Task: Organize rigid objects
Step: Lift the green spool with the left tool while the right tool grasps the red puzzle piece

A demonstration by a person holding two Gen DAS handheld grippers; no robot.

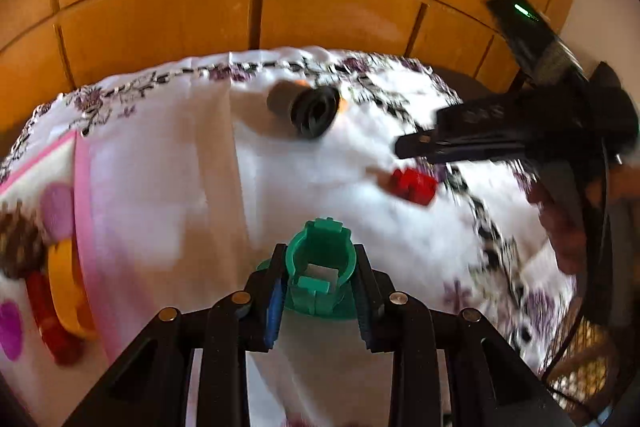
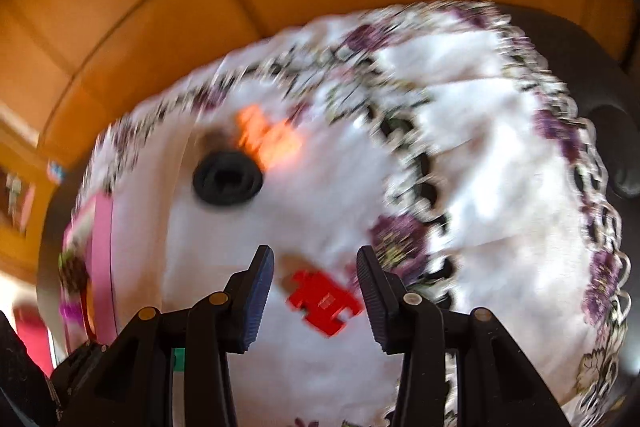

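**Wooden panels behind, flowered cloth below: green piece in hand, red piece next**

Orange-brown wood panels back a table under a white tablecloth (image 1: 168, 187) with purple flowers; my left gripper (image 1: 320, 275) is clamped on the green plastic piece (image 1: 322, 259); my right gripper (image 2: 316, 279) hangs partly spread over the red piece (image 2: 322, 301), which lies on the cloth between its pads, untouched; further off sits a black ribbed part (image 2: 227, 179) beside an orange piece (image 2: 268, 139). I judge this the gathering step; next I must lower the right, close on the red.
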